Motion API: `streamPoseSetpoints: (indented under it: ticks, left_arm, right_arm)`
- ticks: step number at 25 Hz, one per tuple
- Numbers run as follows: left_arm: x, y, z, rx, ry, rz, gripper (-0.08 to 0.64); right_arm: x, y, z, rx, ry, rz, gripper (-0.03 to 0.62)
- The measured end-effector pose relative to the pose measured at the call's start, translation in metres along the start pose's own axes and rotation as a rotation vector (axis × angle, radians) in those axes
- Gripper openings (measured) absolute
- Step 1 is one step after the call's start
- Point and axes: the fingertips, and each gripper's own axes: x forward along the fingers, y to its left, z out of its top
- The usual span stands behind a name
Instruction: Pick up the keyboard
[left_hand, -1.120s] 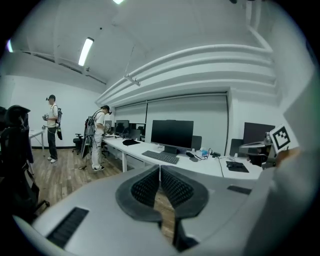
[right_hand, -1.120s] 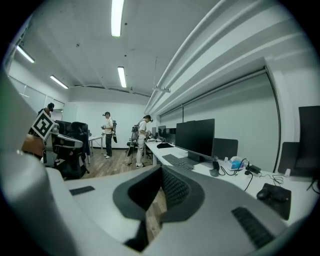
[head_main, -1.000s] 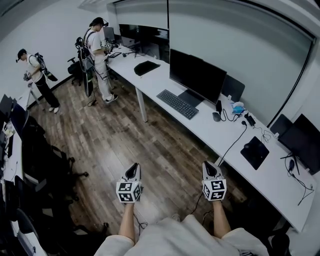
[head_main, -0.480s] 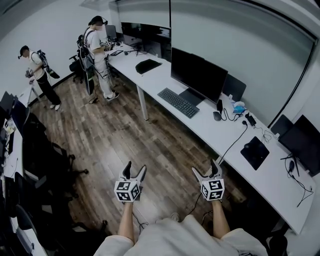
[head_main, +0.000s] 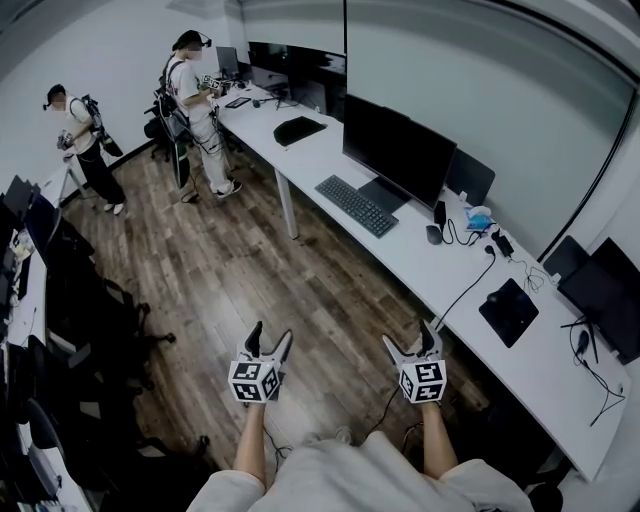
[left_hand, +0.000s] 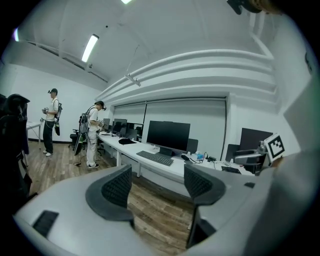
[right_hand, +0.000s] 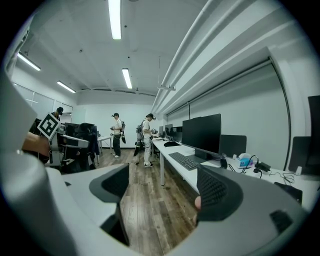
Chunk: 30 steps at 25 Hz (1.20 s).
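Observation:
A dark keyboard (head_main: 355, 206) lies on the long white desk (head_main: 420, 270) in front of a black monitor (head_main: 398, 150). It also shows in the left gripper view as the keyboard (left_hand: 156, 158) and in the right gripper view as the keyboard (right_hand: 184, 160). My left gripper (head_main: 269, 343) and right gripper (head_main: 412, 345) hang over the wooden floor, well short of the desk. Both are open with nothing between their fingers. The left gripper (left_hand: 157, 183) and right gripper (right_hand: 167, 186) point towards the desk from a distance.
A mouse (head_main: 433, 233), cables, a black pad (head_main: 508, 305) and a second monitor (head_main: 605, 290) sit further right on the desk. Two people (head_main: 200, 110) stand at the far left end. Dark office chairs (head_main: 70, 330) line the left side.
Both grippers went from shut to open. The hands stayed in about the same place over the floor.

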Motion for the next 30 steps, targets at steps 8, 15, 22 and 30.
streamPoseSetpoints:
  ticks: [8,15,22,30]
  left_arm:
    - [0.012,-0.006,-0.007,-0.003,0.016,0.017,0.305]
    - [0.032,0.009,-0.009,-0.005,0.026,0.032,0.305]
    - [0.077,0.037,0.002,-0.005,0.012,0.033,0.305]
    - [0.156,0.086,0.022,-0.011,0.02,0.012,0.305]
  right_arm:
    - [0.014,-0.013,-0.002,-0.016,0.005,0.015,0.411]
    - [0.042,-0.019,-0.002,-0.019,0.011,0.019,0.399]
    - [0.092,-0.033,0.002,-0.034,0.02,0.013,0.392]
    - [0.178,-0.047,0.022,-0.045,0.028,0.0,0.391]
